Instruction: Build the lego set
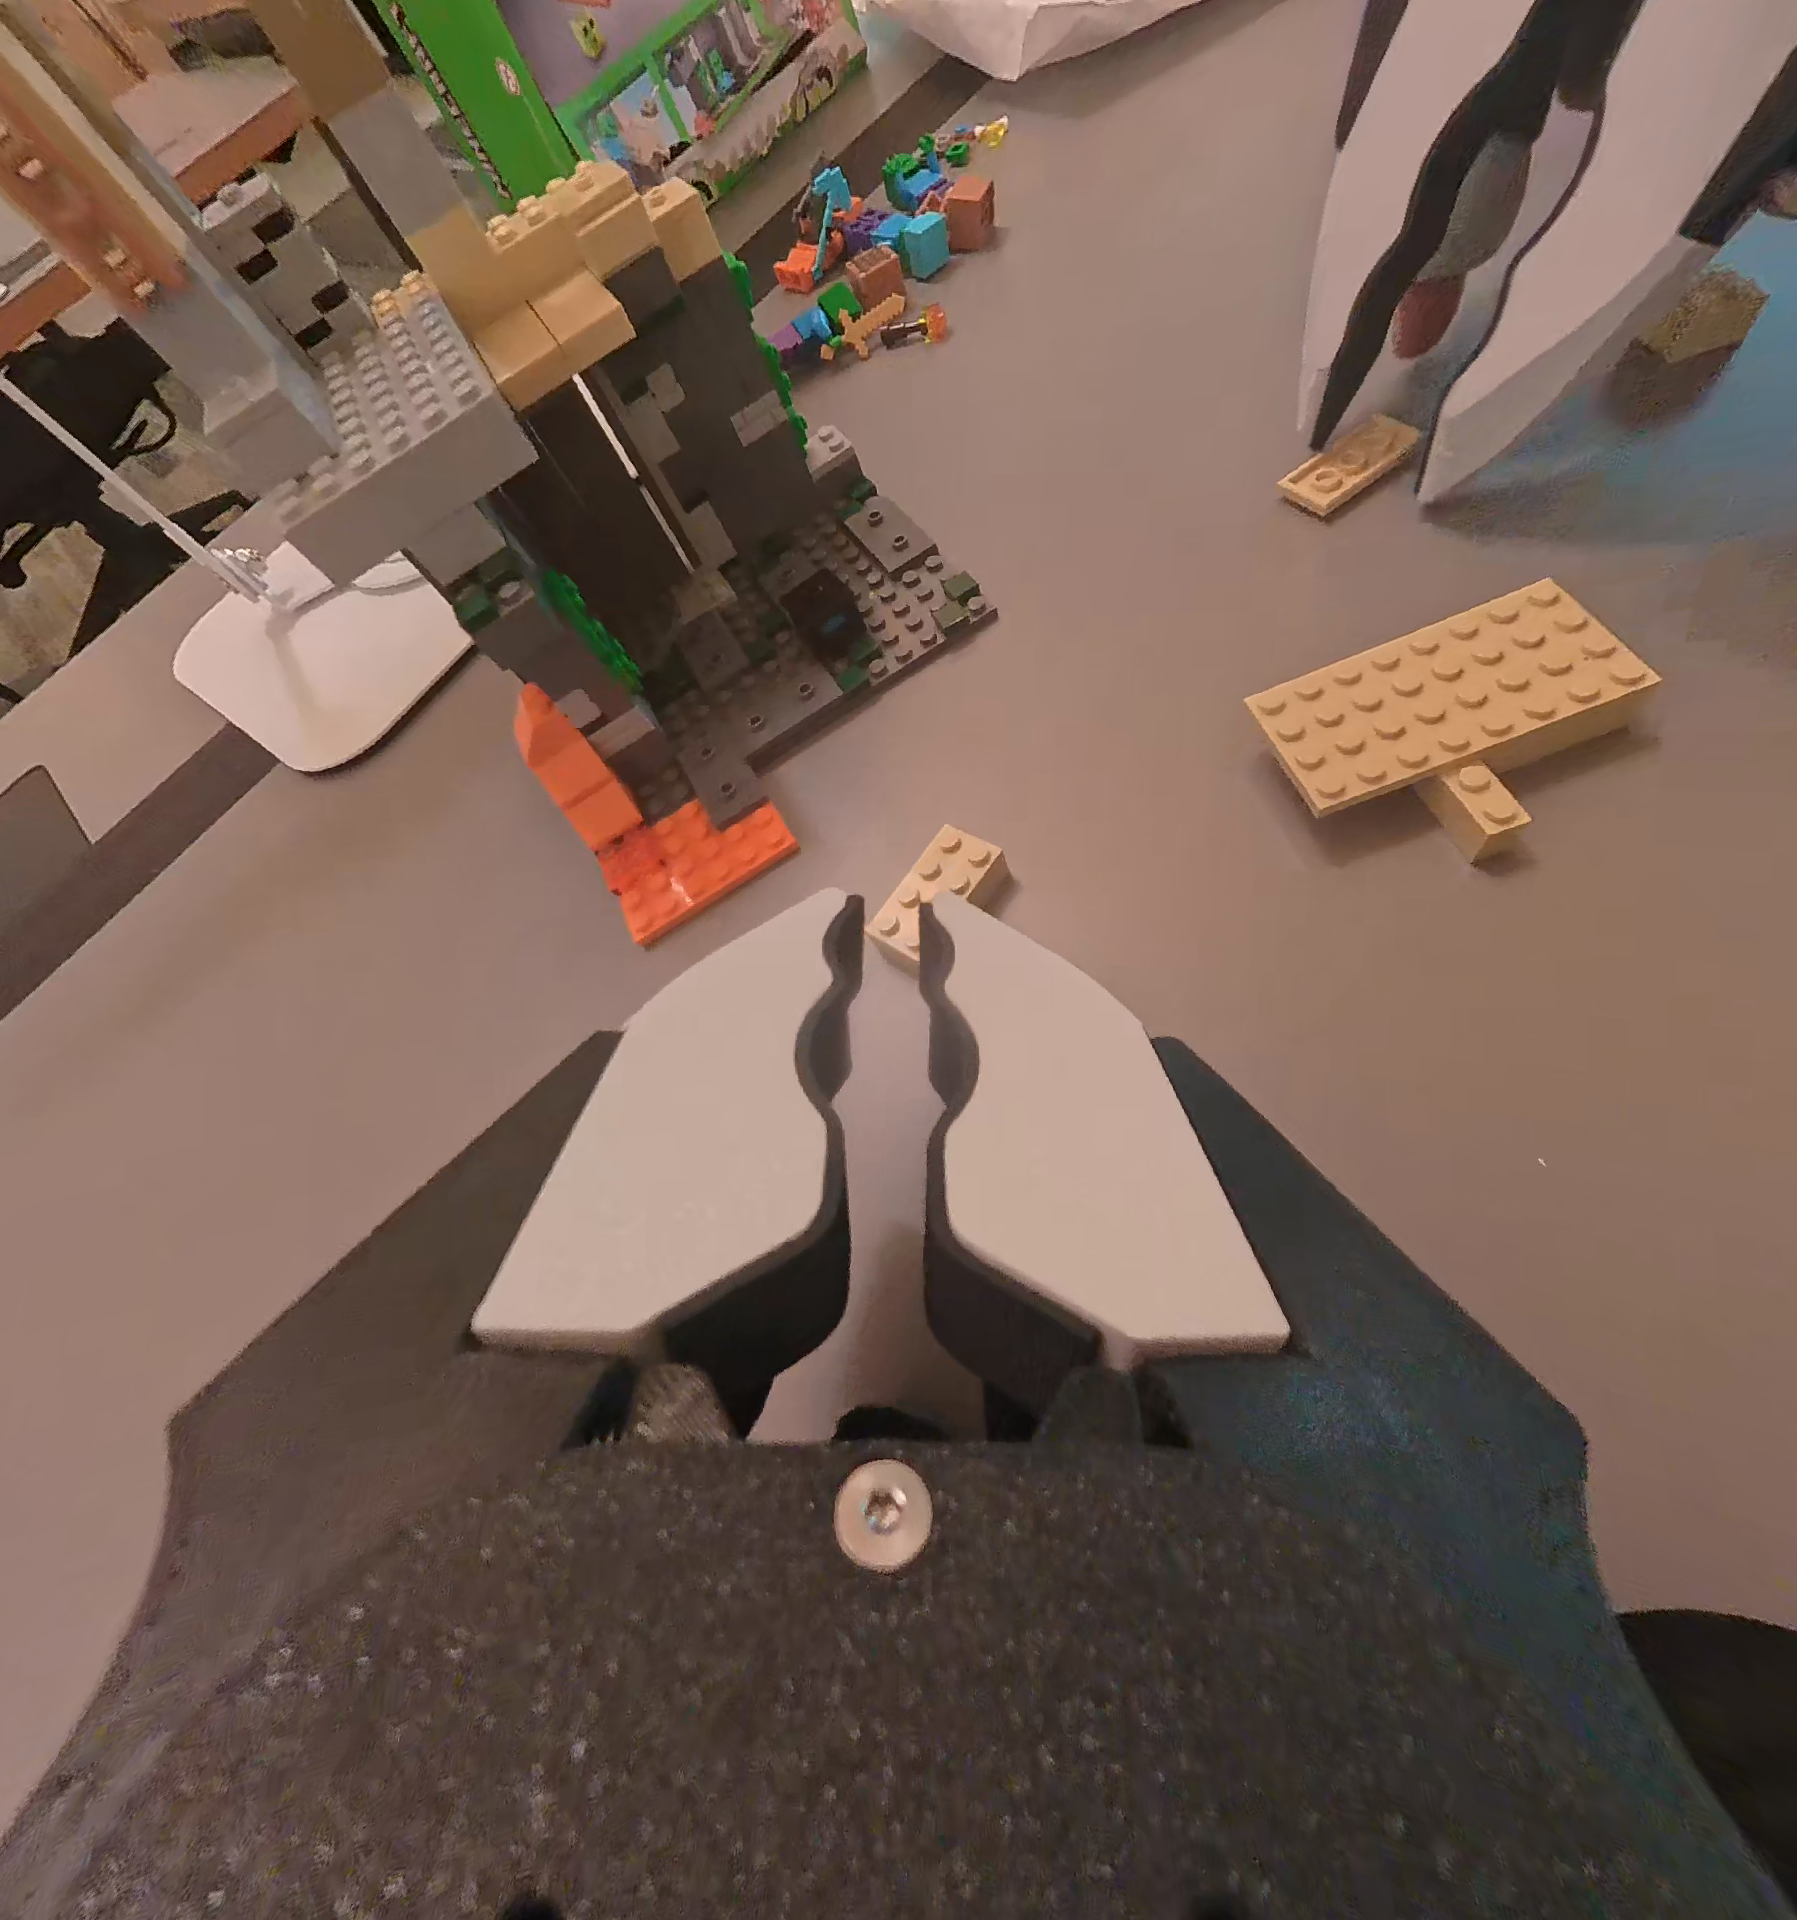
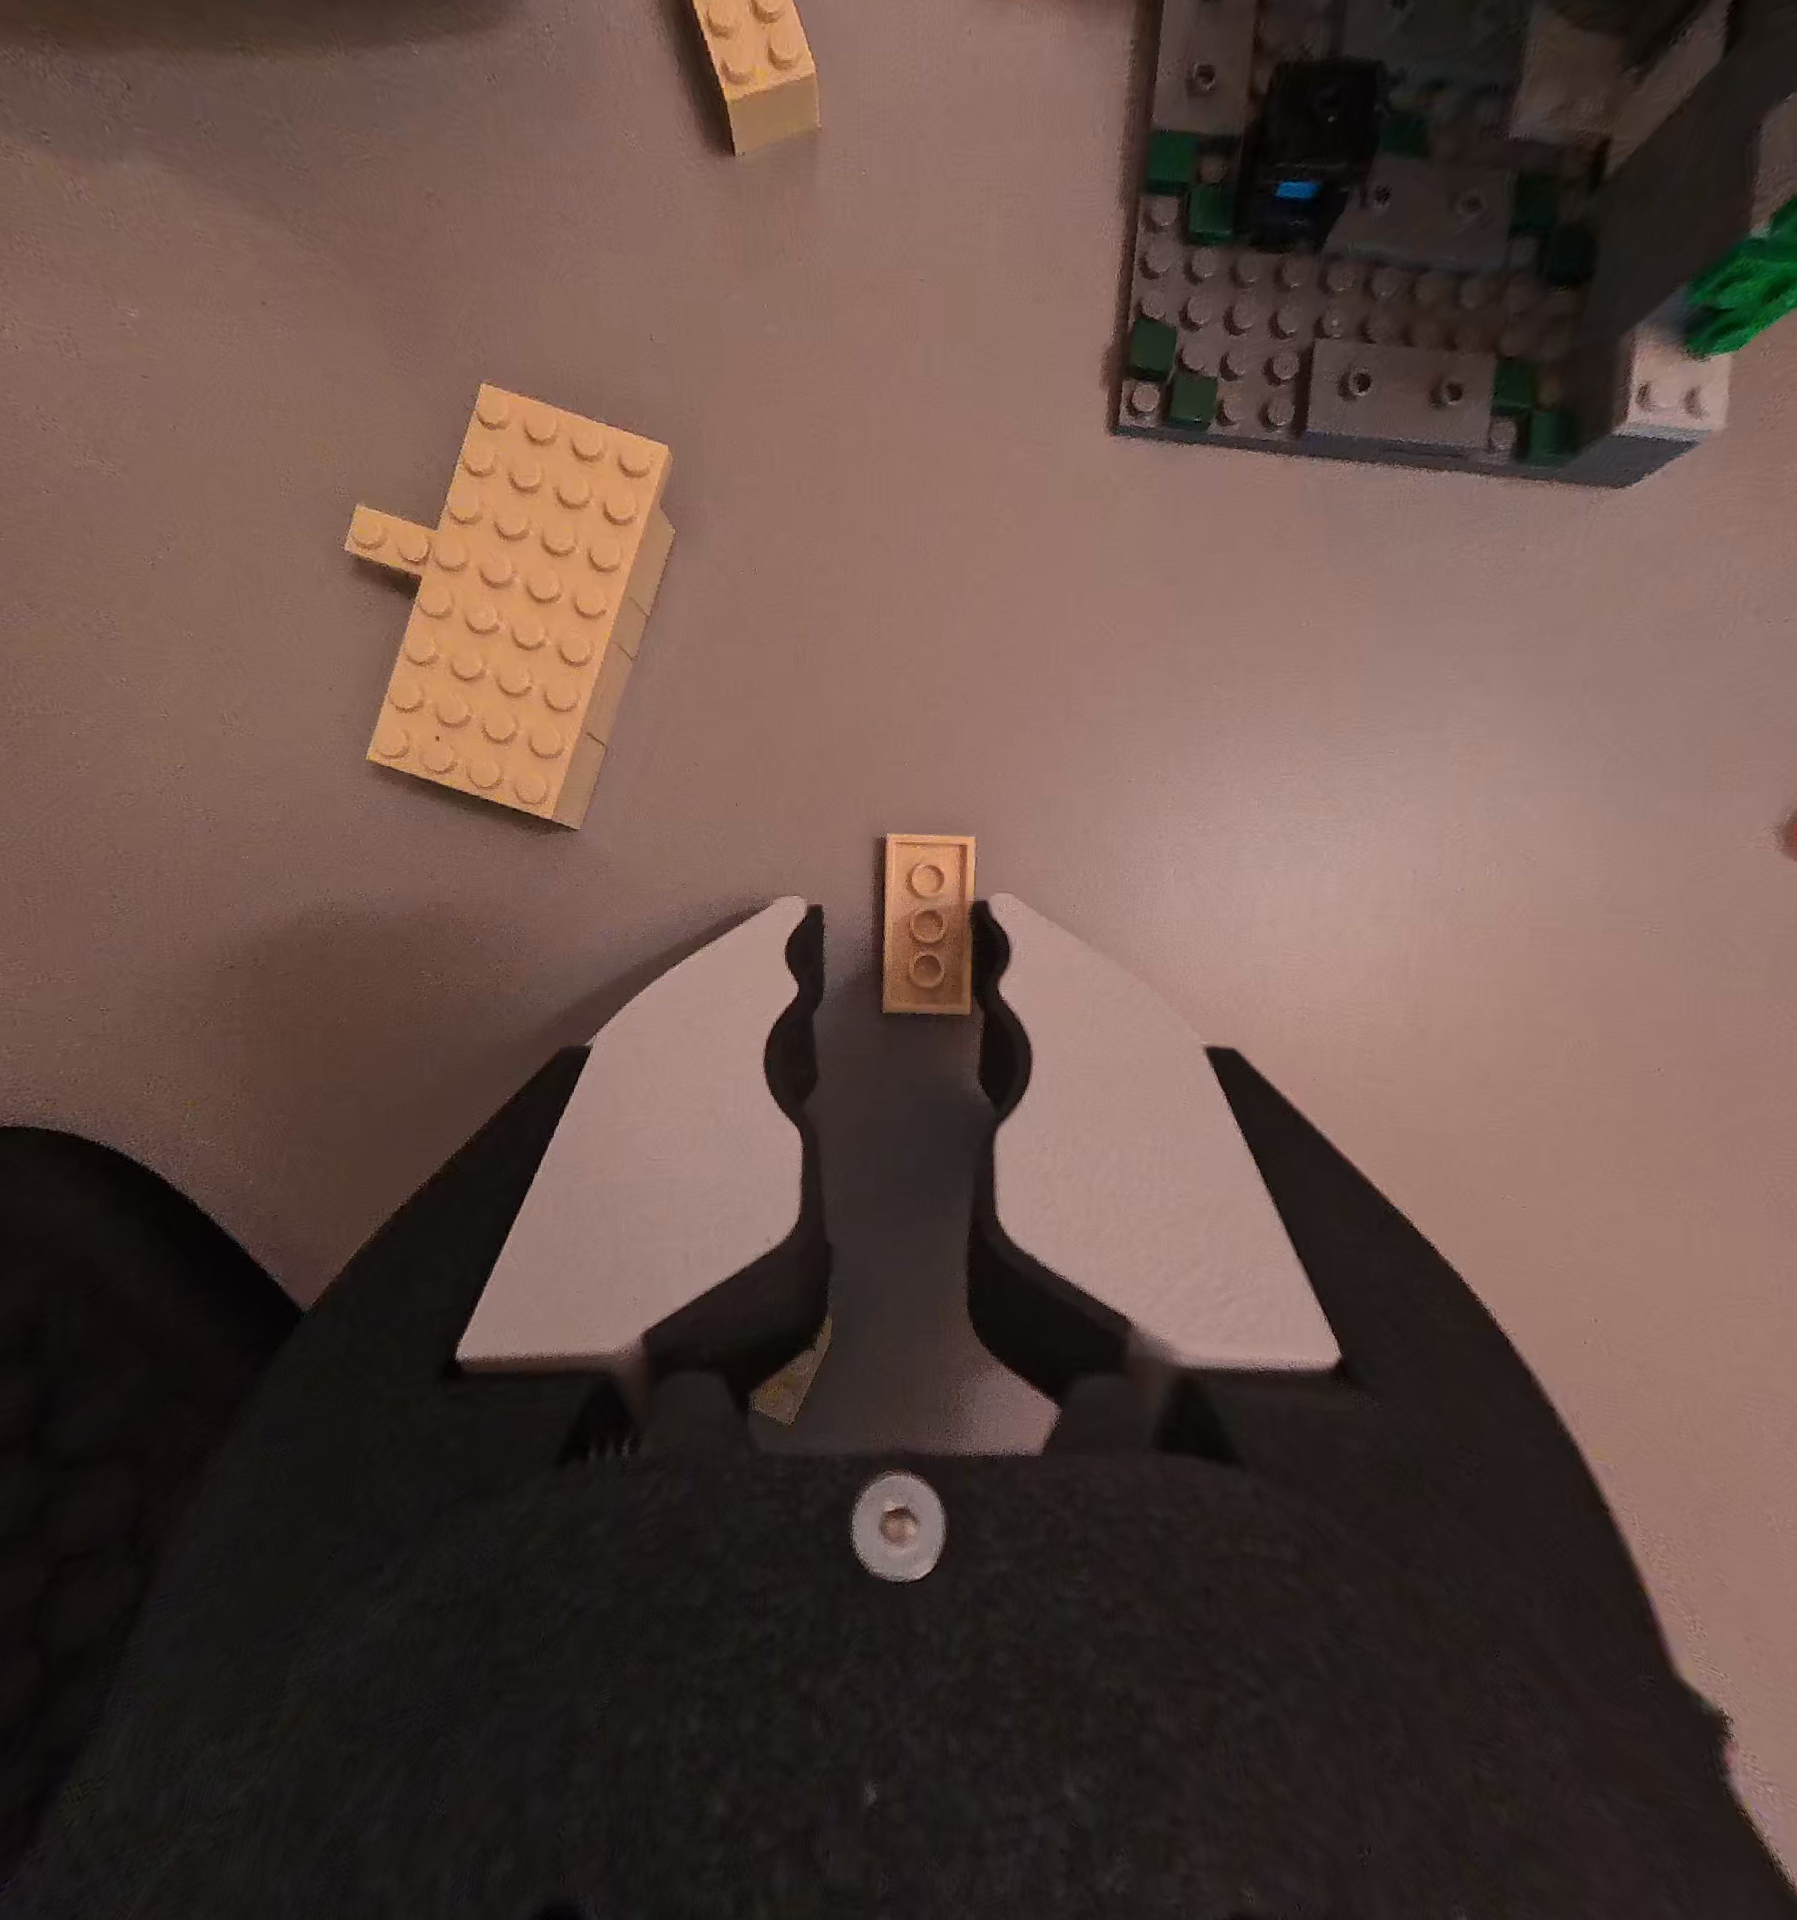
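My right gripper is open and points down at the grey table. A small tan plate lies underside up between its fingertips, against the right finger and apart from the left one. In the left wrist view this gripper stands over the same plate. My left gripper is open by a narrow gap and empty, low over the table. A tan two-by-four plate lies just beyond its tips. A large tan plate with a small brick sticking out underneath lies between the grippers; it also shows in the right wrist view.
The tall grey, tan and green lego build stands on a dark studded base with an orange corner. Behind it are a pile of coloured loose pieces, the green set box and a white stand base. Tip to tip, the grippers are about 15 centimetres apart.
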The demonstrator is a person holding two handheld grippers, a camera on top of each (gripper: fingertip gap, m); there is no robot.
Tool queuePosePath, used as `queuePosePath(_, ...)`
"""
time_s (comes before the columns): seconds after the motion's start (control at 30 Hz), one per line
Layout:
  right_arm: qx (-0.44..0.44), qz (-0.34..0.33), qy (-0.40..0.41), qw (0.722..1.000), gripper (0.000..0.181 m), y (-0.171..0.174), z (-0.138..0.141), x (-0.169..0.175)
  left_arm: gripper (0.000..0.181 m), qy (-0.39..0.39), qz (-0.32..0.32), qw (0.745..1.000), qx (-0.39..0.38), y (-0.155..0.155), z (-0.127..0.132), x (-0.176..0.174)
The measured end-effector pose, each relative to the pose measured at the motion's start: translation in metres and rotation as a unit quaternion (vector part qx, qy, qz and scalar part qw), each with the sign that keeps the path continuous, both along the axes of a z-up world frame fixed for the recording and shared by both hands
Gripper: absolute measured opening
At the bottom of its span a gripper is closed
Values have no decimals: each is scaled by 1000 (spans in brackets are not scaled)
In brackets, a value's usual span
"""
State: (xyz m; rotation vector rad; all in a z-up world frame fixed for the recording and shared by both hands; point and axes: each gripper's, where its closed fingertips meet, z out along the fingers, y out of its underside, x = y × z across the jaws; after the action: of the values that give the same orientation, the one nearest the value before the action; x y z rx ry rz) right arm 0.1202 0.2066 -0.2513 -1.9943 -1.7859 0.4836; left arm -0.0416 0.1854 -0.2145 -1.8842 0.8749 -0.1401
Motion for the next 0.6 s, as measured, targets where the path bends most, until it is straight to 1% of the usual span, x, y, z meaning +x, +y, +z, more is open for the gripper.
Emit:
queuePosePath(0.07,-5,4,-6,1000,16,1,-2,-1,11,-1,0,1000,-3,1,-1,-1)
queuePosePath(0.3,-11,24,-2,1000,15,-10,0,5,14,0,-8,1000,-19,1,-8,1)
queuePosePath(0.4,-12,27,21,999,16,-20,8,8,14,-3,-7,1000,-22,2,-9,1)
queuePosePath(0.6,-10,40,87,995,16,-48,35,8,14,-2,-11,1000,-20,1,-9,3)
